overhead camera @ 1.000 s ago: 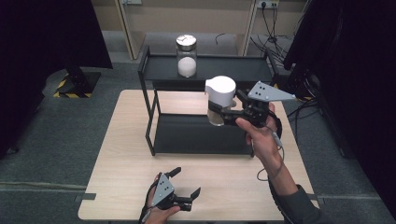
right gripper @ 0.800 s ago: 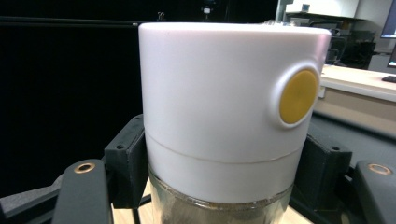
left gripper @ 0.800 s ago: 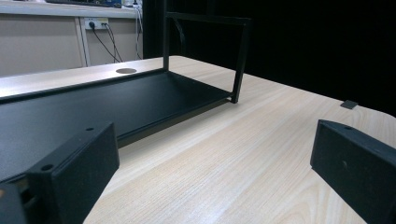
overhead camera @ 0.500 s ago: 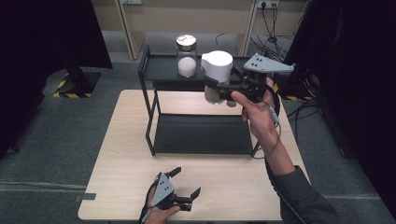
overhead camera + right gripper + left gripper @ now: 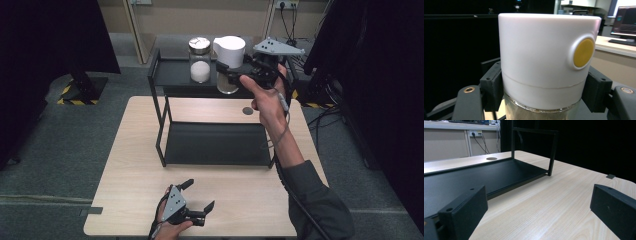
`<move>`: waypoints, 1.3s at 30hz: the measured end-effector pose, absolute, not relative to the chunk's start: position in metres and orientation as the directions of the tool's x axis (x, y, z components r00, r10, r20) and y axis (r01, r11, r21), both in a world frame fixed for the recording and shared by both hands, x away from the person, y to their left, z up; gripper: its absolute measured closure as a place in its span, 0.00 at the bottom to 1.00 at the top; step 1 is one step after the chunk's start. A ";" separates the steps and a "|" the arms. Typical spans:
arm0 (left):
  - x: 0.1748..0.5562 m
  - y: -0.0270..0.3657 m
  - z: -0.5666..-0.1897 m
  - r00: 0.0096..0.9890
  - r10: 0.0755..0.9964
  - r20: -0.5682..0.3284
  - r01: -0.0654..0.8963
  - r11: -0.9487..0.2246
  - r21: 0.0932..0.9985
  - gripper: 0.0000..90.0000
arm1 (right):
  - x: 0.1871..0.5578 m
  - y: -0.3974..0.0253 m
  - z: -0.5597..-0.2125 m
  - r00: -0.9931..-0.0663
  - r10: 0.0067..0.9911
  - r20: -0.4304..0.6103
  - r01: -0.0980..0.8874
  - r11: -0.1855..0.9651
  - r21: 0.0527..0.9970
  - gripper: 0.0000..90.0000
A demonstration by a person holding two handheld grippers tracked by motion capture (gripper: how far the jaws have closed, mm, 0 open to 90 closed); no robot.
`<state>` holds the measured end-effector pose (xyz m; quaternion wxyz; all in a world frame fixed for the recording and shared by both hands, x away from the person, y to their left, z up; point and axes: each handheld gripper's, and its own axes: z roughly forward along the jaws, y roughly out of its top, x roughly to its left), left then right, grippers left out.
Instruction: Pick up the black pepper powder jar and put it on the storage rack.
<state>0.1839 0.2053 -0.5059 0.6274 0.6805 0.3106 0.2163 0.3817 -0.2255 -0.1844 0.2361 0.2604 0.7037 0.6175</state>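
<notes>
My right gripper (image 5: 231,72) is shut on a glass jar with a tall white lid (image 5: 229,52), held over the top shelf of a black two-tier rack (image 5: 172,75). In the right gripper view the white lid (image 5: 541,57) with its yellow button (image 5: 582,53) sits squeezed between the two black jaws. A second glass jar with a metal lid and white powder (image 5: 200,61) stands on the top shelf just left of the held jar. My left gripper (image 5: 196,196) rests open near the table's front edge; its fingers (image 5: 462,211) stand wide apart with nothing between them.
The rack's lower shelf (image 5: 215,142) lies on the light wooden table (image 5: 135,170), also seen as the black tray (image 5: 474,173). A round cable hole (image 5: 247,110) sits behind the rack. Dark curtains flank both sides; cables run on the floor at right.
My right gripper has carried the white-lidded jar up and back, from in front of the rack to the top shelf beside the powder jar. The left gripper has stayed still.
</notes>
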 end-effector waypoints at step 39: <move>0.183 0.206 -0.506 0.716 0.693 -0.089 0.143 -0.021 0.989 0.01 | 0.416 -0.209 -0.211 -0.632 0.774 -0.031 0.049 0.081 0.996 0.29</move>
